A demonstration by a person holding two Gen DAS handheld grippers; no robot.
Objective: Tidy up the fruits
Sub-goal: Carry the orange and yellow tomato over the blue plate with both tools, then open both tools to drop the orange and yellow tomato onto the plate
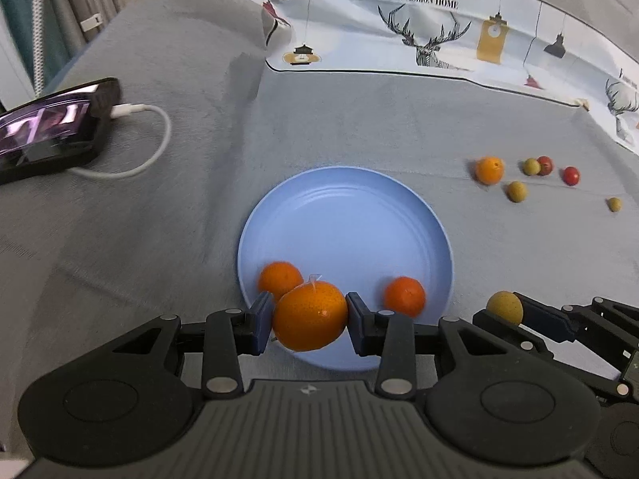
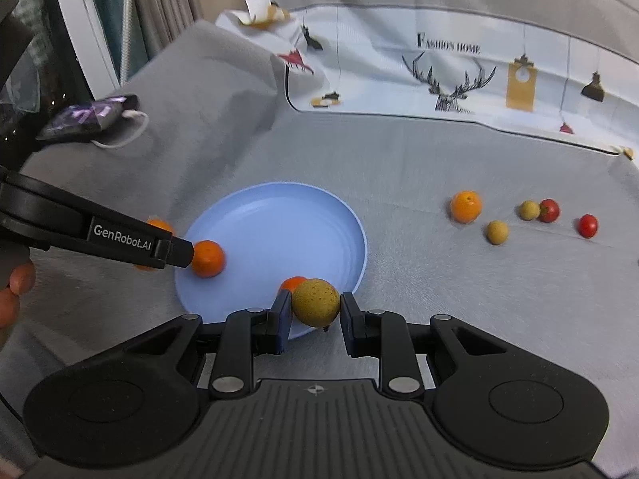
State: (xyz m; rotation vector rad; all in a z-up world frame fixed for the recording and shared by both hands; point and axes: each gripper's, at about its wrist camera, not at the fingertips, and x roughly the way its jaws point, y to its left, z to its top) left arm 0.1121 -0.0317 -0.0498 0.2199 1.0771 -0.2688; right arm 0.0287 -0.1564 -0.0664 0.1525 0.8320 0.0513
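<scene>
The left hand-held gripper point(image 1: 308, 322) was closed on an orange point(image 1: 310, 316) above the near rim of the blue plate point(image 1: 347, 215), which held two oranges. The right hand-held gripper point(image 2: 315, 316) gripped a yellow-green fruit point(image 2: 316, 302) beside it.

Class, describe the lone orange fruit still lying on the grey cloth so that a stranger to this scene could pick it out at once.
Start at the blue plate in the middle of the grey cloth and look right to the loose cluster of small fruits. The orange is the one nearest the plate. It is the biggest there and the only orange one; its neighbours are yellow-green or red.
</scene>
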